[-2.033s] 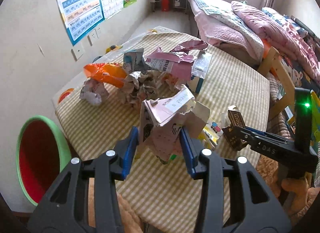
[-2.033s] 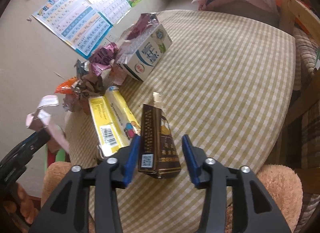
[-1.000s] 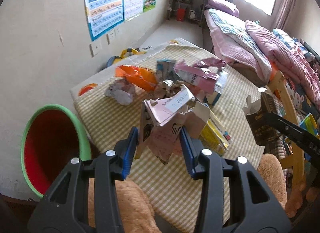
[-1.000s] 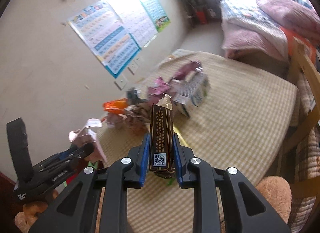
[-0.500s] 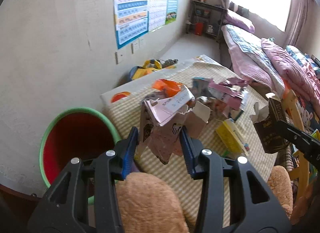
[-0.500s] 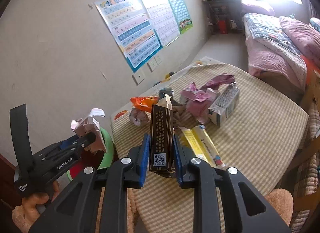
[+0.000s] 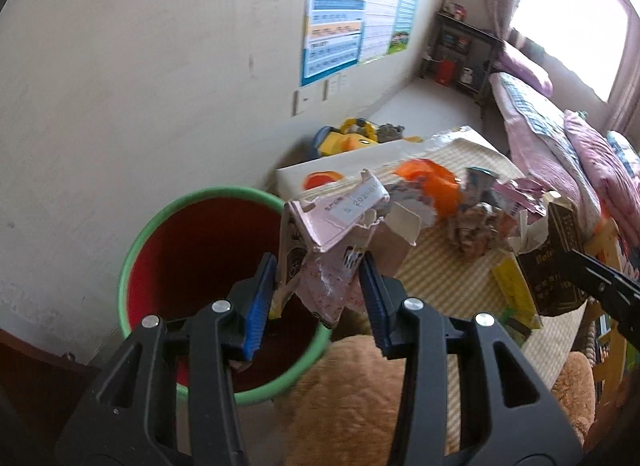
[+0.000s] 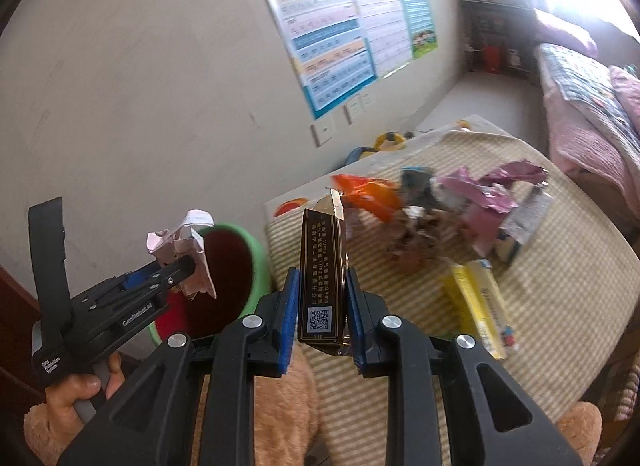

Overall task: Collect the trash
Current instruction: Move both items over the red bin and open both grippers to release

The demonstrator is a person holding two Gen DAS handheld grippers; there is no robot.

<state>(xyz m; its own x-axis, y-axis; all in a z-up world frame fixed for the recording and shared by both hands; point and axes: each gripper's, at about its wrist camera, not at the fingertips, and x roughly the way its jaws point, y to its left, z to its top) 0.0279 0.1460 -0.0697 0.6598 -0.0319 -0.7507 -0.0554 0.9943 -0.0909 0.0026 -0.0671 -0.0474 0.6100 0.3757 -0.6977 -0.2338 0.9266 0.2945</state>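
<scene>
My left gripper (image 7: 318, 288) is shut on a crumpled pink carton (image 7: 332, 242) and holds it over the near rim of a red bin with a green rim (image 7: 132, 250). The left gripper (image 8: 176, 266) and its pink carton (image 8: 180, 244) also show in the right wrist view, in front of the bin (image 8: 256, 254). My right gripper (image 8: 320, 304) is shut on a dark brown carton (image 8: 322, 266), held upright above the table's near left corner; the brown carton (image 7: 554, 262) shows at the right of the left wrist view.
A table with a checked cloth (image 8: 560, 266) carries a heap of crumpled wrappers (image 8: 440, 217), an orange bag (image 8: 368, 191) and a yellow box (image 8: 476, 306). A brown plush toy (image 7: 360, 398) lies below the grippers. A bed (image 7: 560, 137) stands at the right.
Both grippers have swung left, away from the table, with their cartons. The pink carton now hangs at the bin's rim, and the bin looks larger and closer.
</scene>
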